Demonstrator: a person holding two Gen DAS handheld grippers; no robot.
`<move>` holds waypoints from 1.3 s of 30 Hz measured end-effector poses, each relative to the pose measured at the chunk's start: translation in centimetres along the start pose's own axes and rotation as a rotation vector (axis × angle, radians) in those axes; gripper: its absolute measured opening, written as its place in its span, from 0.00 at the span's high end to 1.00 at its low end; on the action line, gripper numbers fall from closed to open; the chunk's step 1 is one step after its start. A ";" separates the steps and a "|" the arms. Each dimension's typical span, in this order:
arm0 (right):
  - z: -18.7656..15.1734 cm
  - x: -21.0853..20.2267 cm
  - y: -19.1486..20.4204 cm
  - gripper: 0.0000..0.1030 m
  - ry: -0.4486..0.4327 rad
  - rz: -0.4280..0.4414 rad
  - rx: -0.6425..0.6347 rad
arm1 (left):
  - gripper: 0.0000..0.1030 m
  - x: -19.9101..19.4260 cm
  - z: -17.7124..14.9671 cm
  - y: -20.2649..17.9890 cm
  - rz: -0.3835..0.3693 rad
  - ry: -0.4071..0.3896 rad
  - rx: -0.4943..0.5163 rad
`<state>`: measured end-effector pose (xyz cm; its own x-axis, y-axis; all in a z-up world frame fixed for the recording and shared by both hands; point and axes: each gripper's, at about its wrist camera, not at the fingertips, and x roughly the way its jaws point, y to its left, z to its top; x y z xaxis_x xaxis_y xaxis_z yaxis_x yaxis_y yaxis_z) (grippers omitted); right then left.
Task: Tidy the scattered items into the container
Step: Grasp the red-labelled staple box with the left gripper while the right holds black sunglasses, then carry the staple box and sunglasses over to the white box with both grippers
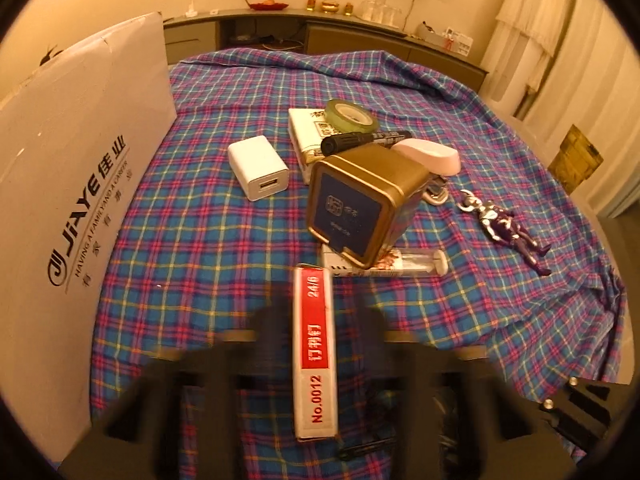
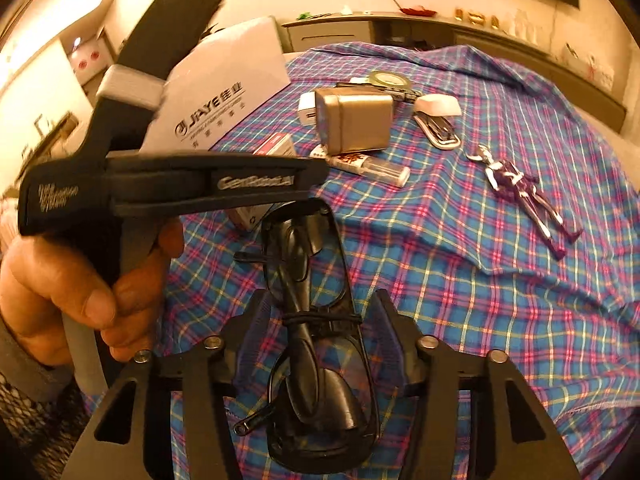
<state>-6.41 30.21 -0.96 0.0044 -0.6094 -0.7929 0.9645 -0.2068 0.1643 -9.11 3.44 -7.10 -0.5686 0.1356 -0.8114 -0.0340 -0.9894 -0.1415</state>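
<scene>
- 2 grippers are in my views over the plaid bedspread [image 1: 208, 240]: my left gripper [image 1: 316, 344] has its fingers pinching a red-and-white staple box [image 1: 315, 354], held endwise above the cloth.
- My right gripper [image 2: 316, 332] carries folded black glasses [image 2: 316, 320] between its fingers; the pads look just beside the frame, and I cannot tell whether they press it.
- The white cardboard box [image 1: 76, 184] printed JIAYE stands at the bedspread's left edge.
- Near the middle lie a gold tin [image 1: 356, 208] on its side, a white charger cube [image 1: 258, 168] to its left, a tape roll [image 1: 351, 117] and black marker [image 1: 360, 141] behind it.
- A purple toy figure [image 1: 508, 232] lies well apart, toward the right edge.
- A hand [image 2: 68, 292] grips the left gripper's handle.
</scene>
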 end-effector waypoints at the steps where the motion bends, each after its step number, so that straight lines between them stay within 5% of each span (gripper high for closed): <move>1: 0.0 -0.1 -0.2 0.64 0.006 0.006 0.013 | 0.85 -0.1 0.0 0.2 -0.004 -0.004 -0.005; 12: 0.9 -3.5 -0.7 0.64 -0.083 0.080 0.103 | 0.86 -6.9 1.0 1.8 -0.055 -0.140 -0.052; 39: 3.5 -8.4 6.9 0.64 -0.175 0.091 0.048 | 0.86 -18.3 2.4 8.9 -0.083 -0.352 -0.154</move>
<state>-0.69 31.19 8.90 0.0407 -0.7504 -0.6598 0.9486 -0.1784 0.2615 -0.97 -7.98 7.89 -0.8169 0.1621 -0.5535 0.0168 -0.9526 -0.3037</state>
